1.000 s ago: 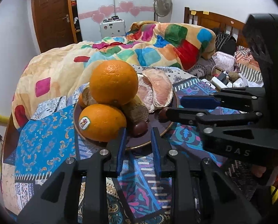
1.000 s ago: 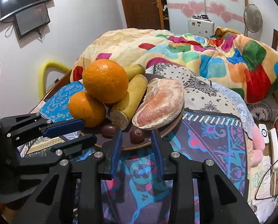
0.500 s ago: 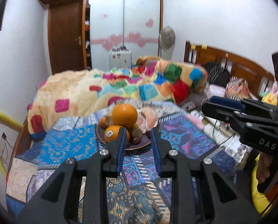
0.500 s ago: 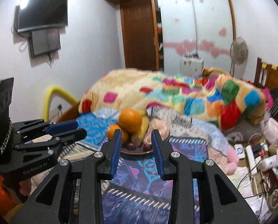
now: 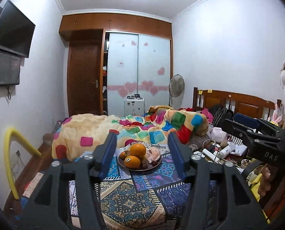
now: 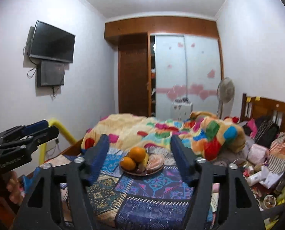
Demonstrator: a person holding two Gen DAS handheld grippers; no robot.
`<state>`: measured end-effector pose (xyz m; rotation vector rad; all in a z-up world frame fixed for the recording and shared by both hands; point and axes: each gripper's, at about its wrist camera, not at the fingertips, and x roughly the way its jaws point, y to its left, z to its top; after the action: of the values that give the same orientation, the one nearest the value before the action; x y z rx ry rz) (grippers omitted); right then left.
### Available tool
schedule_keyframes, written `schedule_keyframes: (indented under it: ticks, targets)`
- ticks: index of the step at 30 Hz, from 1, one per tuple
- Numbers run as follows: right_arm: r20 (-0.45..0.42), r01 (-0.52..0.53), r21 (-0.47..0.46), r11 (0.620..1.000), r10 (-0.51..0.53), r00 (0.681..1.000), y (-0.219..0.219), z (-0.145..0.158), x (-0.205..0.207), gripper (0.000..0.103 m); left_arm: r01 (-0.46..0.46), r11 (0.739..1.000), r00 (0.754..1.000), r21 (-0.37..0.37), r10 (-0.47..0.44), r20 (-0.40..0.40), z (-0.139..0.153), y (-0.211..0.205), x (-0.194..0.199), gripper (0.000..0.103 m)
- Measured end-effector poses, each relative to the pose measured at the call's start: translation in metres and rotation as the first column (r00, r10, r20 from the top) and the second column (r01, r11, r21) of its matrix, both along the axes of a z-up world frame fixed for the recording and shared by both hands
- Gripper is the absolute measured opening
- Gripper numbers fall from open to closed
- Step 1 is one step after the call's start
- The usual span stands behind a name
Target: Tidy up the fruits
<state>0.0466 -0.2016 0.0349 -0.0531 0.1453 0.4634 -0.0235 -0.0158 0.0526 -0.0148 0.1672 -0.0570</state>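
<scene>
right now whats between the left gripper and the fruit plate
Only bare patchwork bedspread lies between the left gripper and the fruit plate, as the left wrist view shows. Its jaws are opening with nothing between them.

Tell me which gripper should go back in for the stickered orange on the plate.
Left, by a small margin. From the left gripper, the stickered orange sits at the plate's near rim, unobstructed. From the right gripper it lies toward the left side. Both jaws are opening, with nothing between them.
</scene>
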Motion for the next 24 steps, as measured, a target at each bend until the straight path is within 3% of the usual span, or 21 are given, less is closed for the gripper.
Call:
schedule_keyframes:
  ticks: [8,11,24]
  targets:
    - [0.070,0.060,0.048,0.997,-0.064,0.996,-0.005,-0.001,-0.025,0.100,-0.046,0.999,0.998,0.011,0.045,0.054,-0.002,0.000,-0.029,0.097]
    - [0.100,0.082,0.047,0.995,-0.087,0.991,-0.005,-0.001,-0.035,0.103,-0.047,0.999,0.998,0.006,0.047,0.051,-0.005,0.001,-0.032,0.100]
    - [0.086,0.046,0.060,0.997,-0.051,0.995,-0.005,-0.007,-0.047,0.103,-0.062,0.998,0.996,0.031,0.060,0.073,-0.008,-0.008,-0.042,0.102]
